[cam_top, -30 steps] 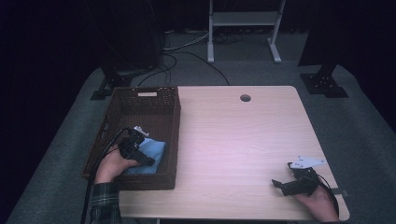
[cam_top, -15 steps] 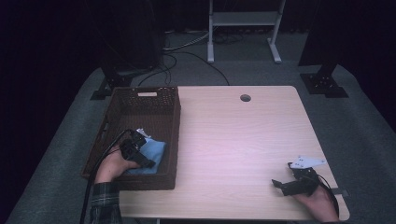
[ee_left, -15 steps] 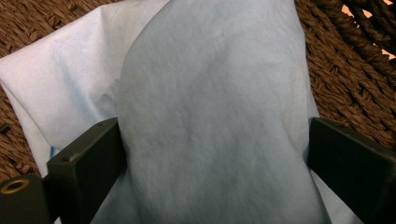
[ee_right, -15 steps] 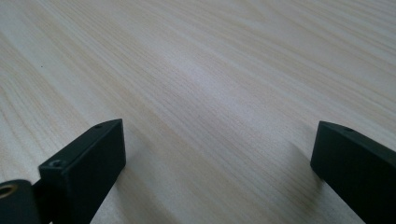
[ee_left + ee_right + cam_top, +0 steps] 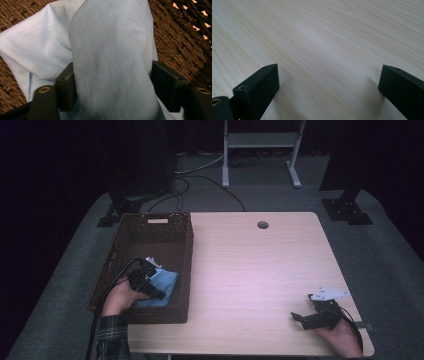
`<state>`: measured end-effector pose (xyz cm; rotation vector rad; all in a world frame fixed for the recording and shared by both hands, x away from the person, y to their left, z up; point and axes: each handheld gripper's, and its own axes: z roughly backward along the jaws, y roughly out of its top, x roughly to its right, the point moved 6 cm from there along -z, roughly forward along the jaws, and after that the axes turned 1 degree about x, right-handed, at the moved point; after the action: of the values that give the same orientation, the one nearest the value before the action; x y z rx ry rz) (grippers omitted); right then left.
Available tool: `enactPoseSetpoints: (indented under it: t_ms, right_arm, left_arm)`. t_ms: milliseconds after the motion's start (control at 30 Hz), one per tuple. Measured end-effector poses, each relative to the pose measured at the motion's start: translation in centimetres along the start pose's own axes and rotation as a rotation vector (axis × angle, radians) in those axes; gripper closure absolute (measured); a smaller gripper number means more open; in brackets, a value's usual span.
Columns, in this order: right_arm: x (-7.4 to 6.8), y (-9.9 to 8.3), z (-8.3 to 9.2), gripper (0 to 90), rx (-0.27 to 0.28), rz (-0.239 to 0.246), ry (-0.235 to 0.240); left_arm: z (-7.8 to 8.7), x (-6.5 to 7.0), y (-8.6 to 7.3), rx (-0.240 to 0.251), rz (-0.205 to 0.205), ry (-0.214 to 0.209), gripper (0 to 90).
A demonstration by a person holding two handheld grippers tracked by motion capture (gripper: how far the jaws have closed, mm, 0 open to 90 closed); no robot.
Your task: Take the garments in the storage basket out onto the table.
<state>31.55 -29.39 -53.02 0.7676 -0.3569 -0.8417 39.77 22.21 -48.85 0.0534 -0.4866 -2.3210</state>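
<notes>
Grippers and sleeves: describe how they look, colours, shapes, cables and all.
Both tools are black. The left gripper has two blocky, flat-faced jaws with brass-coloured screw holes at their bases, and a black cable trails back past a dark plaid sleeve. The right gripper has the same squared black jaws and carries a pale grey three-cornered plate on top, with a dark cable behind the hand.

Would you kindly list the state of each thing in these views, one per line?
Blue cloth: bunched into a raised fold, lying in the basket, pinched between the jaws of the left gripper.
Left gripper: jaws have just been closing, pads now pressing the cloth's fold.
Wicker basket: upright on the table's left part, holding the cloth.
Right gripper: open, nothing between its jaws, low over the table.
Table: bare wood around the right gripper.
</notes>
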Motion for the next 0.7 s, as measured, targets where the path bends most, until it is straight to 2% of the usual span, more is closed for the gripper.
enactPoseSetpoints:
  t_ms: [467, 700]
  right_arm:
    - [0.00, 0.00, 0.00, 2.2, 0.000, -0.001, 0.000]
    - [0.00, 0.01, 0.00, 2.1, 0.000, -0.001, 0.000]
  left_arm:
    - [0.48, 0.10, 0.16, 0.007, 0.002, -0.019, 55.1]
    - [0.75, -0.08, 0.28, 0.017, -0.001, -0.006, 59.5]
